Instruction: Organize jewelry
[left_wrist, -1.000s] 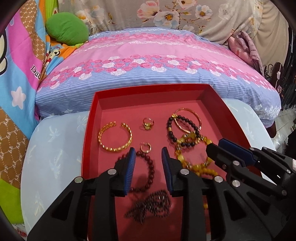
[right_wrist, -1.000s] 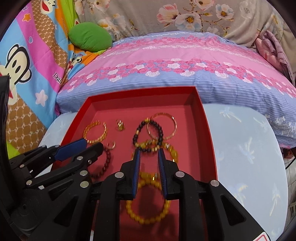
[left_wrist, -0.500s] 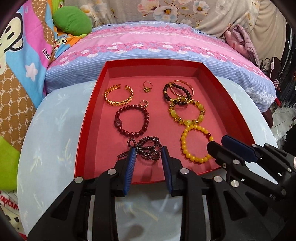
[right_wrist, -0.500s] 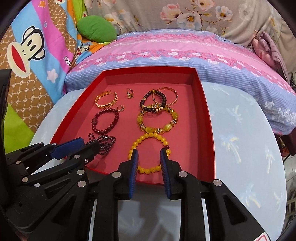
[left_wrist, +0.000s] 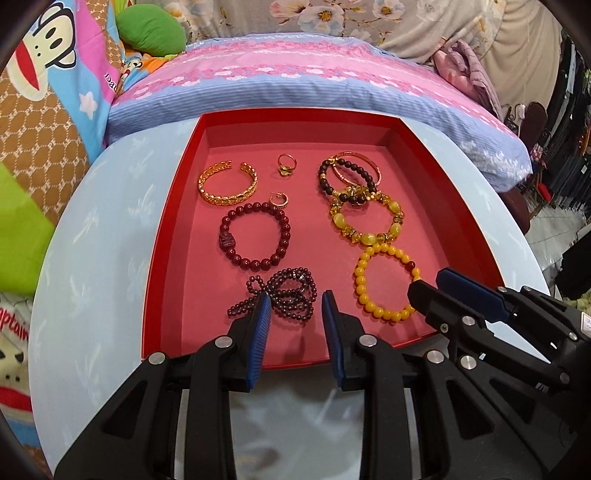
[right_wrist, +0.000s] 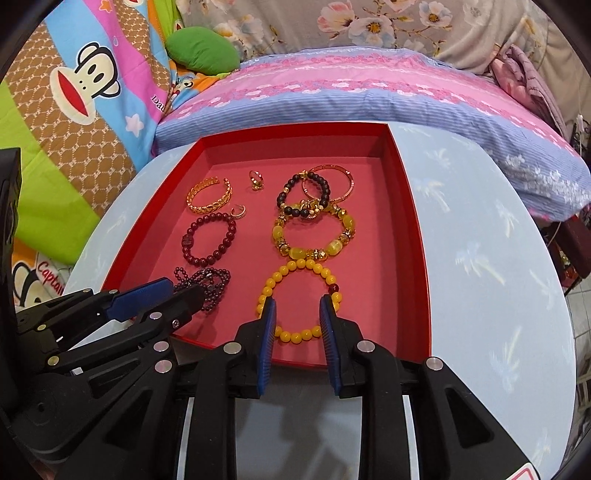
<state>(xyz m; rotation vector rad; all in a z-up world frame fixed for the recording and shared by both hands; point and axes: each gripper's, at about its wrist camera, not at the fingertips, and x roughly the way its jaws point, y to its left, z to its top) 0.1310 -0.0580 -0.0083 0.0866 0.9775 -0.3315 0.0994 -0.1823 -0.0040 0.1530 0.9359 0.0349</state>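
Hovering — both tongs empty — above tray

The monkey blanket bears a red word starting "Capta" low at the left edge. Beside the pillow it shows cut-off letters "Da".

We see the tray on the desk, a pillow behind it. In the tray, a cuff bangle lies left, a ring mid-back, and beaded bracelets in a column on the right.
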